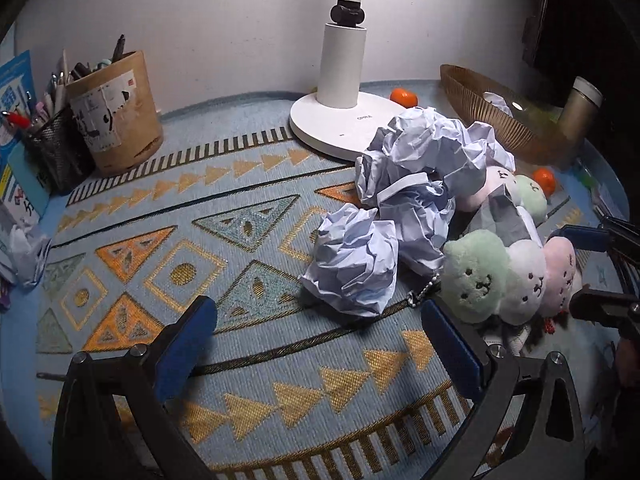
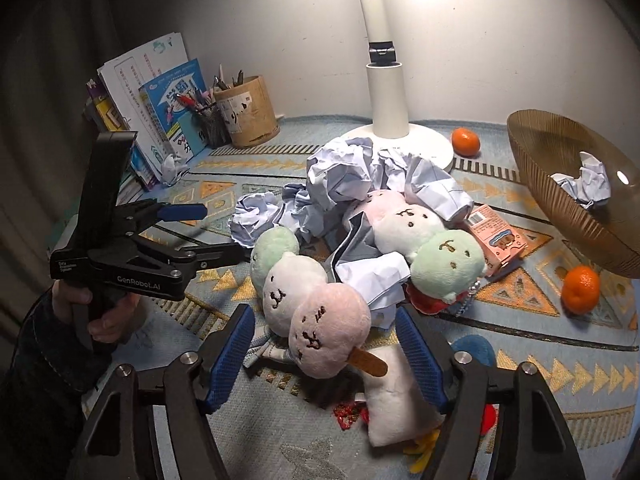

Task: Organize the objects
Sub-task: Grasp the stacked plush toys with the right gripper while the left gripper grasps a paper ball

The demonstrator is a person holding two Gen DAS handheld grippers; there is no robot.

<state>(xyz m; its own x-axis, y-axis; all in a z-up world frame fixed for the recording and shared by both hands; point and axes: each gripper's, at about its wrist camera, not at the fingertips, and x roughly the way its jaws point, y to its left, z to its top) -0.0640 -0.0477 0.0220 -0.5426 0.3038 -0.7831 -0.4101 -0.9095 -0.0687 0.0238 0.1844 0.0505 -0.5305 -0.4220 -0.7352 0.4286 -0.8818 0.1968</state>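
- Right wrist view had the right tool spread wide, its blue pads on either side of the pink end of a plush dango skewer, with a gap showing on both sides and nothing gripped.
- Left wrist view showed the left tool just as wide apart and holding nothing, above the patterned mat on the worktop, with crumpled paper just ahead.
- Only the right view caught the left tool from the side, with "GenRobot.AI" printed on its black body, and a pink carton lying against a second plush skewer.
- Only the left view made the lamp base lettering visible, though it was too small to read.
- Both showed a ribbed amber bowl with one paper ball inside, and two tangerines, one just beside the bowl and one near the lamp.
- At the back stood a round wooden pen holder, a mesh pen cup touching it, and leaning books.
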